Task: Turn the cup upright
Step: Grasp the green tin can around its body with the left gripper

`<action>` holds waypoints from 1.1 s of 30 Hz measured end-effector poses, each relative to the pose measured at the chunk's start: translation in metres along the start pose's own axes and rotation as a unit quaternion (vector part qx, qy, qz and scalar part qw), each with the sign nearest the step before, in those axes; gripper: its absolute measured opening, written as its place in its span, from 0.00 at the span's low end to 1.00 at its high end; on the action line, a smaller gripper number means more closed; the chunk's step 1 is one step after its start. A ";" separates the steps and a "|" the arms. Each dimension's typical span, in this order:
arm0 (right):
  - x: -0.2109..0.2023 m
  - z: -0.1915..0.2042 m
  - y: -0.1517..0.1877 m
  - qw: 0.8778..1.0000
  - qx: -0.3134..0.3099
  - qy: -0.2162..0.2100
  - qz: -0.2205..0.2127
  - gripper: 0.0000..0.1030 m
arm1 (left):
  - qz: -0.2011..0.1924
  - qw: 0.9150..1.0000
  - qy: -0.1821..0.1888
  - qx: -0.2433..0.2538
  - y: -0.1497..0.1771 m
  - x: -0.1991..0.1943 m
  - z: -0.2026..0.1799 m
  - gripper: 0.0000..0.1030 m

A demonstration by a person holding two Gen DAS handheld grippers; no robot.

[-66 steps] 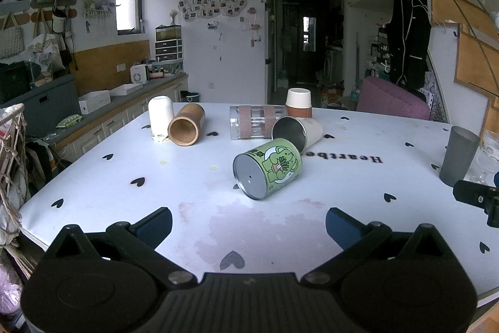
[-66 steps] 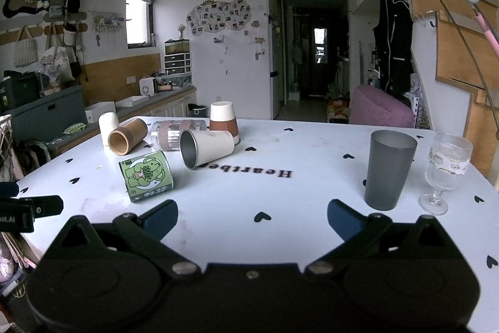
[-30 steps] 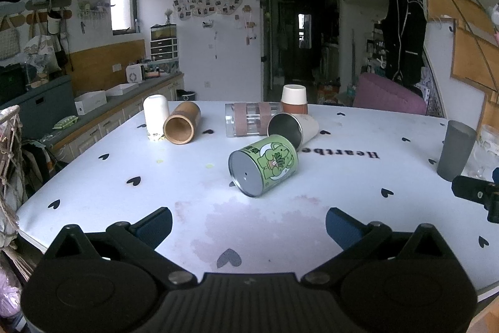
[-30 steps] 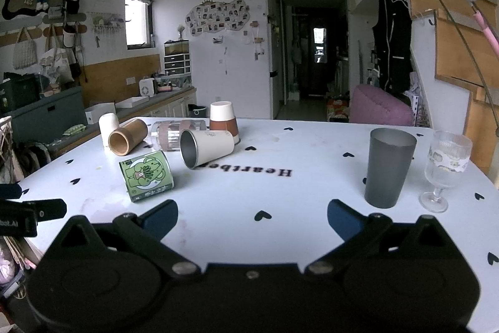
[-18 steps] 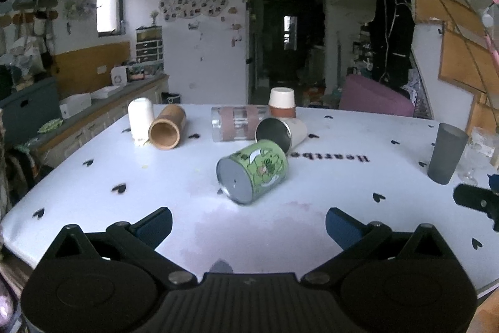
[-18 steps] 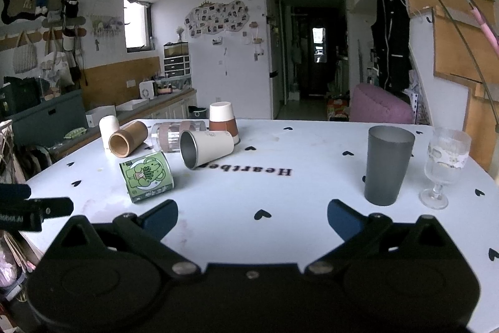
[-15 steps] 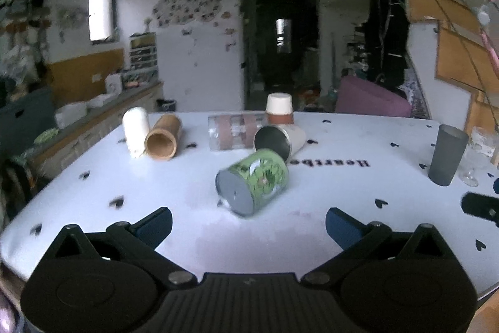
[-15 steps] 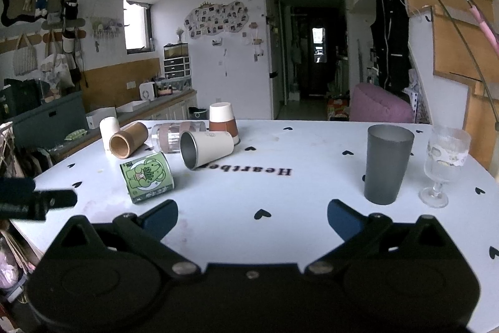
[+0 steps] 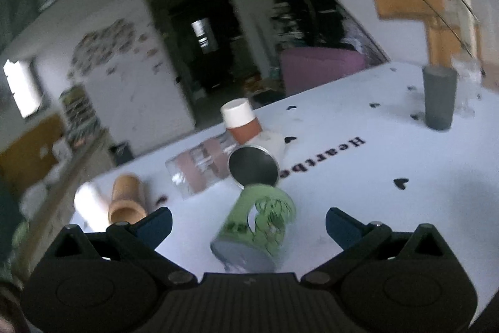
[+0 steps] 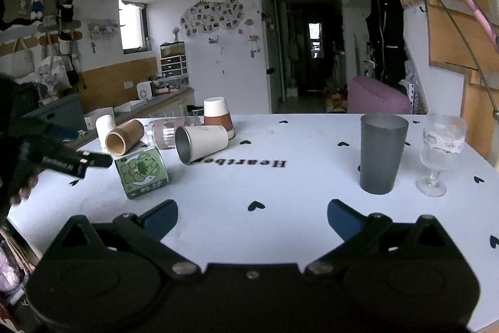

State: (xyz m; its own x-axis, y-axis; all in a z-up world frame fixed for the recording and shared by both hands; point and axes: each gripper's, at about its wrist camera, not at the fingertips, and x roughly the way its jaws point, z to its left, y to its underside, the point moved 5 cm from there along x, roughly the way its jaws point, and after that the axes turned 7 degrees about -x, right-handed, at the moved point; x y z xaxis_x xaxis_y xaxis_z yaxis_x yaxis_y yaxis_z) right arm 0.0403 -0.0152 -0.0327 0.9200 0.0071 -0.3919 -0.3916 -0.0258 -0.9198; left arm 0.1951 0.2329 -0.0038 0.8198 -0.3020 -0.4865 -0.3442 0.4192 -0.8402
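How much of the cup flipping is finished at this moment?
Done: the grey cup and the wine glass stand upright. In hand: nothing; the left gripper, jaws open, frames the green cup, which lies on its side. Left: that cup, the other lying cups and the inverted brown cup.

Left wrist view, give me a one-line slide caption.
Open left tongs close in on the green cup lying on its side on the white table.
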 end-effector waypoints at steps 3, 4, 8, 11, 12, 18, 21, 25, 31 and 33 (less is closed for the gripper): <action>0.002 -0.002 0.003 1.000 0.003 -0.003 0.002 1.00 | 0.028 0.999 0.016 0.041 -0.005 0.025 0.000 1.00; 0.004 -0.002 0.005 1.000 0.004 -0.004 0.003 1.00 | 0.039 0.997 0.023 0.055 -0.005 0.031 0.000 1.00; 0.008 -0.004 0.010 1.000 0.009 -0.004 0.011 1.00 | 0.087 0.991 0.025 0.102 -0.003 0.058 -0.005 1.00; 0.011 -0.006 0.013 1.000 0.012 -0.004 0.016 1.00 | 0.129 0.985 0.038 0.108 0.001 0.074 -0.006 1.00; 0.011 -0.006 0.014 1.000 0.013 -0.005 0.017 1.00 | 0.137 0.984 0.038 0.111 0.002 0.079 -0.006 1.00; 0.013 -0.014 0.019 0.999 0.025 -0.001 0.022 1.00 | 0.182 0.976 0.037 0.111 0.012 0.104 -0.007 0.86; 0.013 -0.018 0.021 0.999 0.032 0.002 0.023 1.00 | 0.198 0.974 0.024 0.104 0.016 0.112 -0.006 0.74; 0.012 -0.024 0.022 0.999 0.038 0.004 0.020 1.00 | 0.198 0.977 0.003 0.085 0.019 0.116 -0.005 0.73; 0.009 -0.028 0.022 0.999 0.045 0.001 0.015 1.00 | 0.207 0.978 -0.004 -0.012 0.018 0.105 -0.008 0.73; 0.009 -0.029 0.021 0.999 0.048 0.000 0.013 1.00 | 0.204 0.978 0.010 -0.030 0.016 0.095 -0.018 0.73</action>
State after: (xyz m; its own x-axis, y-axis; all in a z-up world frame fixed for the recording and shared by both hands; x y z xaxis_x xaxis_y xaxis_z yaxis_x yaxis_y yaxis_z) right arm 0.0408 -0.0449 -0.0553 0.9094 0.0081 -0.4159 -0.4154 0.0701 -0.9069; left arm 0.2594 0.1952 -0.0678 0.5993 -0.1366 -0.7888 -0.6678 0.4580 -0.5867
